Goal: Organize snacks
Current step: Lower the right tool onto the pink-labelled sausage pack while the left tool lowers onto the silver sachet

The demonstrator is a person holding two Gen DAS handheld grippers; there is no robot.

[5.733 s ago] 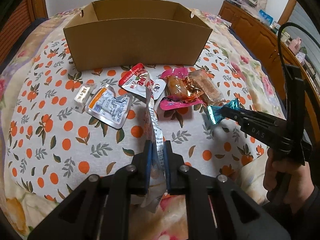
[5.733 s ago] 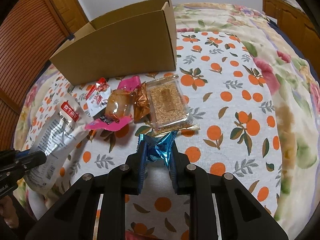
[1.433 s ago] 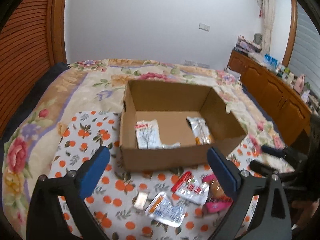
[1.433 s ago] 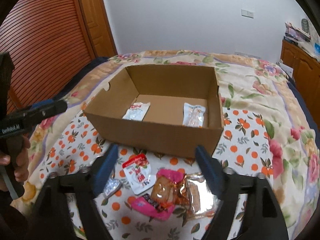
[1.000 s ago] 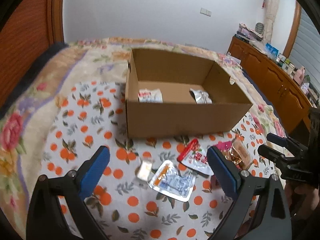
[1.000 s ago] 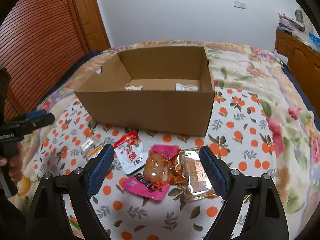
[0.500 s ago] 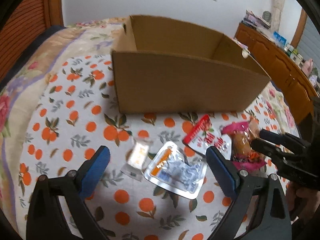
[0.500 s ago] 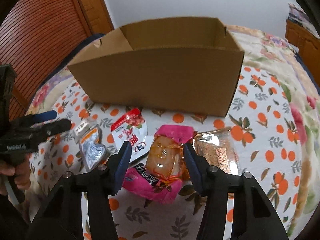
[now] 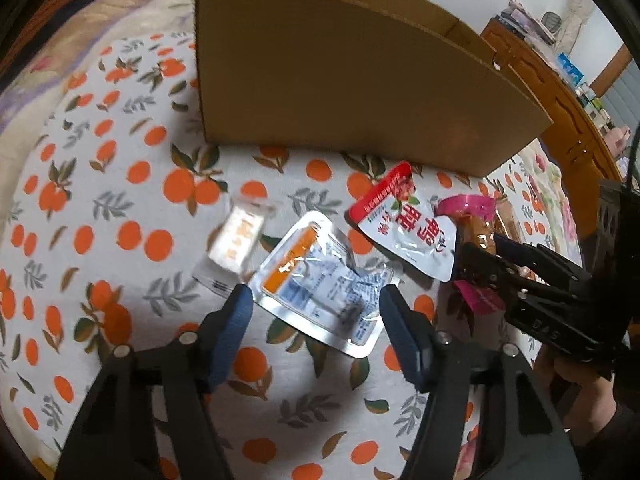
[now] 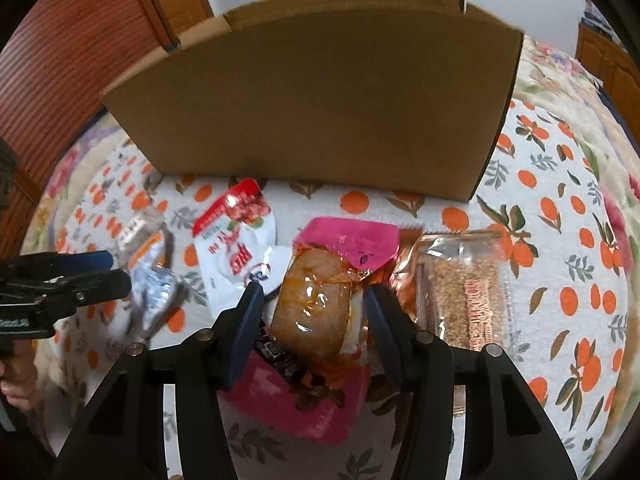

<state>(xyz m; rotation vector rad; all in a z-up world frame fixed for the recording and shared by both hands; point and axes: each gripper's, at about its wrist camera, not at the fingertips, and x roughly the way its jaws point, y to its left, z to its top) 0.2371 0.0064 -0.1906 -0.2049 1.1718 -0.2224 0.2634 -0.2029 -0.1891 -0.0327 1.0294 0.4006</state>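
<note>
Straddling the silver pouch (image 9: 320, 280) with my closing left gripper (image 9: 316, 304); right gripper (image 10: 314, 304) half-open around pink-wrapped cake (image 10: 316, 304), box-bound.

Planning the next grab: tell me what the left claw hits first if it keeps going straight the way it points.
Most likely the silver foil packet: it lies flat on the orange-print cloth between the closing jaws of the left claw, which do not yet press it. Depth is unclear, so the fingertips may meet the cloth beside it.

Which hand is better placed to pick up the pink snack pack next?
Right. The right gripper already straddles the pink snack pack, while the left gripper, jaws closing, straddles the silver pouch.
</note>
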